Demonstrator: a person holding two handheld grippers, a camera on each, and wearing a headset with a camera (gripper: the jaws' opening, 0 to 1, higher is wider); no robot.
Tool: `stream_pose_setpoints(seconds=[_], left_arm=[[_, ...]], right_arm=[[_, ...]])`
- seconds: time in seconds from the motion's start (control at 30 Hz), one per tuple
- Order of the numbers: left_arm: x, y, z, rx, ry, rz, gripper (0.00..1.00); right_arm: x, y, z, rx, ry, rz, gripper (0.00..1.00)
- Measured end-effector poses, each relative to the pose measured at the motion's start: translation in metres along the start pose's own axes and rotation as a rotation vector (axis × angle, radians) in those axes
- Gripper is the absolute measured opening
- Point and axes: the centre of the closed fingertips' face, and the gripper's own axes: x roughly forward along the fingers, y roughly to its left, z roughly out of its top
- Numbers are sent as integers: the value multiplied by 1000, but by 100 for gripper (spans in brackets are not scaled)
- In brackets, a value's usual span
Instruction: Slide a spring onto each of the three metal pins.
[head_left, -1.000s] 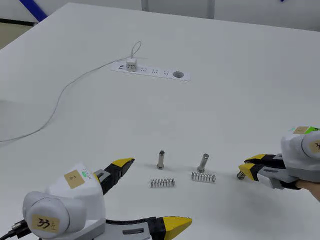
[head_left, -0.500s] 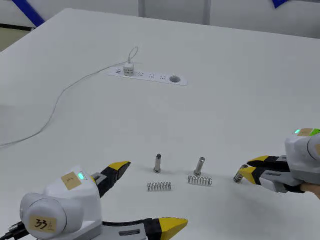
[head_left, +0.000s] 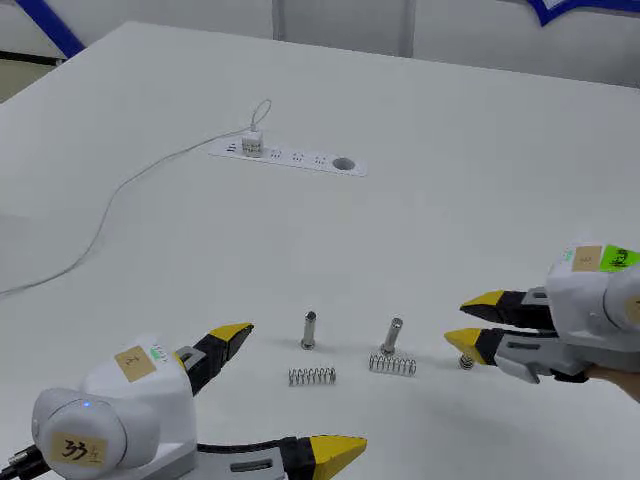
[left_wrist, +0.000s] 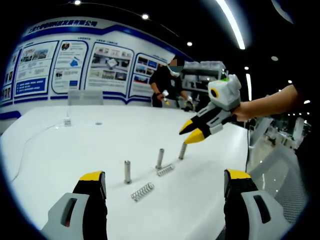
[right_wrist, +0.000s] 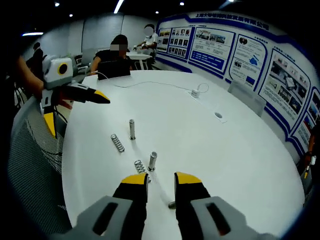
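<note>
Pwr strip (head_left: 290, 158) far beyond pins (head_left: 309, 330)

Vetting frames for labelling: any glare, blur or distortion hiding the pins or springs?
Head view: even soft light, sharp; the upright pin and the spring before it read clearly. Left gripper view: strong fisheye curve, bright ceiling strip light, no glare on the white table. Right gripper view: same curve; the near pin in the gap of the right tongs is small, unclear.

1. White table (head_left: 480, 150): I note a power strip (head_left: 290, 158) at upper centre, its cable (head_left: 110, 205) trailing left.
2. Lower centre: left pin (head_left: 309, 329) and middle pin (head_left: 391, 336) stand upright, with left spring (head_left: 312, 376) and right spring (head_left: 392, 366) lying just below them.
3. Lower right: third pin (head_left: 466, 360), coils around it.
</note>
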Motion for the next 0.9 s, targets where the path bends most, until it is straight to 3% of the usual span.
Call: stream_pose_setpoints(seconds=[0.13,0.37,0.9], left_arm=[[0,2,-1,3,3,8,100],[-1,10,-3,-5,10,33,100],[-3,21,-8,-17,29,74,99]], right_arm=[[13,15,-9,-30,35,61,22],[28,26,-20,-28,65,105,22],[56,31,-35,-57,124,152,22]])
